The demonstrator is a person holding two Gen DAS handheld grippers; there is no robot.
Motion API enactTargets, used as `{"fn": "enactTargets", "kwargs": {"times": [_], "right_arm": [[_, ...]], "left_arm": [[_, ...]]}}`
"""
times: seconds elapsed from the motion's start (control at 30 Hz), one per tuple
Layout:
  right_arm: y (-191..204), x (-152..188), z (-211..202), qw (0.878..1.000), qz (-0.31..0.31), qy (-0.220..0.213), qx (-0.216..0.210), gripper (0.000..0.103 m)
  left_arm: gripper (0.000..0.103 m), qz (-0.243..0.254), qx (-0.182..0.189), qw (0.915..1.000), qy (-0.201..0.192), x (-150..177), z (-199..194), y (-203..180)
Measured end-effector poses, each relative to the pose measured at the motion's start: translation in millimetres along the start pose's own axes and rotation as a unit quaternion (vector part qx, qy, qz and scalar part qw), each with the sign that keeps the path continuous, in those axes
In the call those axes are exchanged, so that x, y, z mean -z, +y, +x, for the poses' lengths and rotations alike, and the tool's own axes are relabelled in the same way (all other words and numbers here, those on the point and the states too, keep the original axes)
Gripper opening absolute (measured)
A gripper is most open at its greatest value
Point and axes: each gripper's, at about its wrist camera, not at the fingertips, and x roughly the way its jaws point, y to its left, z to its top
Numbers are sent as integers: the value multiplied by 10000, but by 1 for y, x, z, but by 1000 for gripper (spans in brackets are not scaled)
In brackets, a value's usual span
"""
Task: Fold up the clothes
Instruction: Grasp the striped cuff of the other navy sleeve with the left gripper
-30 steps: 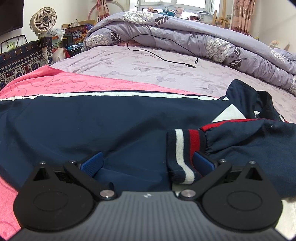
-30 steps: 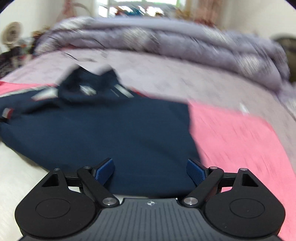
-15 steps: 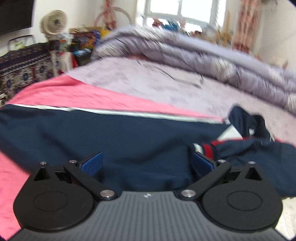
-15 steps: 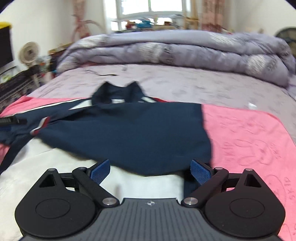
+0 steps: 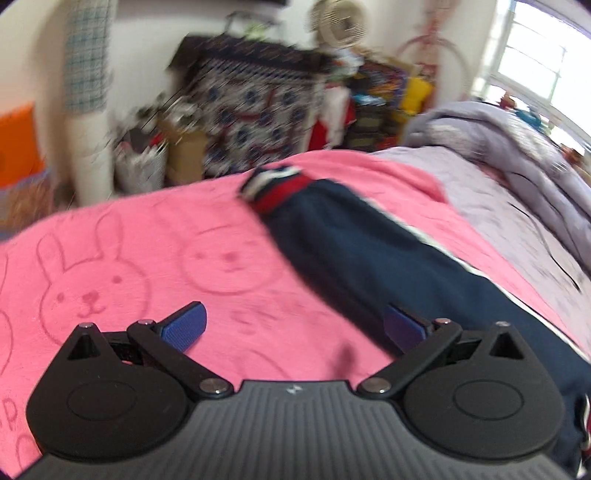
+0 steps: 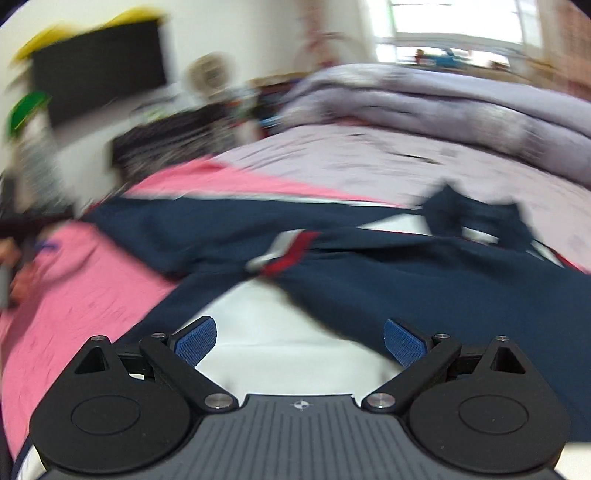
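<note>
A navy jacket with white trim lies on a pink bunny-print blanket [image 5: 155,258] on the bed. In the left wrist view one long navy sleeve [image 5: 362,254] stretches away to a red, white and navy striped cuff [image 5: 275,188]. My left gripper [image 5: 293,325] is open and empty, low over the blanket beside that sleeve. In the right wrist view the jacket body [image 6: 424,280] lies with a sleeve folded across it, its striped cuff [image 6: 291,251] near the middle and the collar [image 6: 476,218] at the far right. My right gripper [image 6: 299,338] is open and empty above the white part [image 6: 269,325] of the jacket.
A rumpled lilac duvet [image 6: 443,99] lies along the far side of the bed, on a lilac sheet [image 5: 517,221] with a black cable. Past the bed's left edge stand a patterned cloth-covered shelf [image 5: 255,107], a fan [image 5: 341,18] and clutter.
Both grippers have swung to the left. The left one now faces the outstretched sleeve and the bed's left edge. The right one has drawn back from the jacket body. Both stay open.
</note>
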Motion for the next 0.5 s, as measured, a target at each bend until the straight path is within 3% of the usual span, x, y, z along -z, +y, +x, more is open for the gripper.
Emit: {"fn": "enactTargets", "kwargs": {"times": [0.1,0.4,0.5], "right_arm": [[23,10,27,9968,-689,409,-50,103],[25,21,35,9979,-517,357,-122,103],[20,23,35,9981,-506,338,-134,103]], "left_arm": [[103,-260,-86,9996,-41,-7,14,26],[103,-20,-703,9949,-723,-19,60,5],[103,-183,-619,9951,-750,-21,63,7]]}}
